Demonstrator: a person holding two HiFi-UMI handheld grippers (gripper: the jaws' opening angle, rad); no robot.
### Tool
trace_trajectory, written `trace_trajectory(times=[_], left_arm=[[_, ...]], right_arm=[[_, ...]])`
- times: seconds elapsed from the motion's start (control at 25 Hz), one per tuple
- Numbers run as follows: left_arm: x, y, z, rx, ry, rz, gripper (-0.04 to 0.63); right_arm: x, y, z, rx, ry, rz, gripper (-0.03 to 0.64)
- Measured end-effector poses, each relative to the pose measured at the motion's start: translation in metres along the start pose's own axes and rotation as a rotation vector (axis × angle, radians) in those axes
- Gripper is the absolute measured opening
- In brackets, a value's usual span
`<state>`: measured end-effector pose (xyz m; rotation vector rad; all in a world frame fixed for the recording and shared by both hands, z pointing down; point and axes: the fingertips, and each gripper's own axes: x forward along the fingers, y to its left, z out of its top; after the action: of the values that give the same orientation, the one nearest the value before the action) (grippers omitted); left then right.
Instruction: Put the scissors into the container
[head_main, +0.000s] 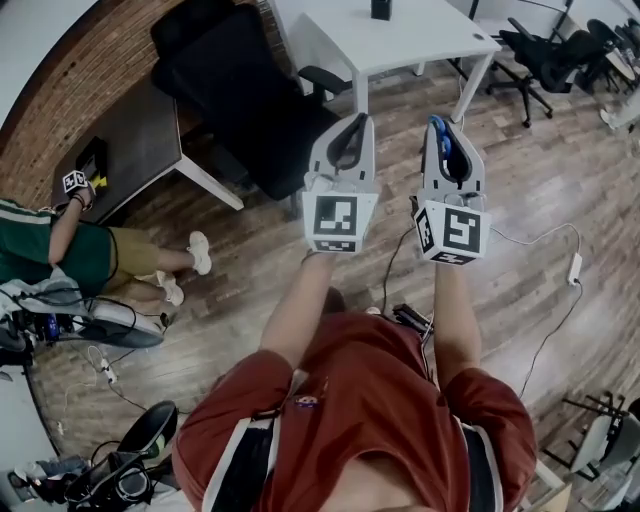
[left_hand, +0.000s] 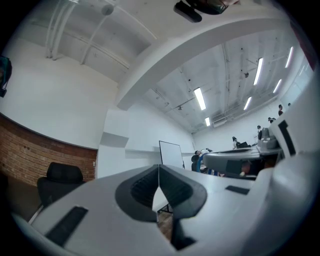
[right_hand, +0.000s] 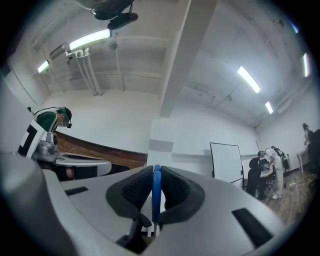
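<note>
I hold both grippers up at chest height, pointing forward and upward. My right gripper (head_main: 441, 130) is shut on the blue handle of the scissors (head_main: 442, 142). In the right gripper view the scissors (right_hand: 156, 196) show as a thin blue strip pinched between the dark pads, and my right gripper (right_hand: 156, 172) points at a far wall and ceiling. My left gripper (head_main: 352, 128) is shut with nothing between its pads; in its own view the jaws of the left gripper (left_hand: 159, 174) meet in a single line. No container is in view.
A white table (head_main: 400, 40) stands ahead, with a black office chair (head_main: 240, 95) to its left. A person in green (head_main: 60, 250) sits on the wooden floor at the left. Cables (head_main: 545, 240) trail across the floor at the right.
</note>
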<state>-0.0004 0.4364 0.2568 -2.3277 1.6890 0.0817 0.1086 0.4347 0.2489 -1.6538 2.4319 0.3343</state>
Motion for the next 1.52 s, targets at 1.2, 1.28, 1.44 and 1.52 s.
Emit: trace_trajectory(times=[1.2,1.28,1.44,1.52], left_arm=[[0.169,0.061,-0.058,-0.037,-0.006,-0.054,0.014],[0.187,0.075,-0.066,-0.041,-0.005,-0.059,0.014],[0.222,0.105,-0.079,-0.052,-0.003,-0.068,0.014],[0.239,0.12,-0.084,-0.058,-0.005,-0.073,0.014]], right_arm=[[0.169,-0.041,-0.075,-0.016,0.046,-0.012,0.054],[0.192,-0.04,-0.082,-0.015,0.047,-0.016,0.054],[0.238,-0.038,-0.095,-0.019,0.057,-0.023,0.054],[0.26,-0.038,-0.099,-0.02,0.061,-0.03,0.054]])
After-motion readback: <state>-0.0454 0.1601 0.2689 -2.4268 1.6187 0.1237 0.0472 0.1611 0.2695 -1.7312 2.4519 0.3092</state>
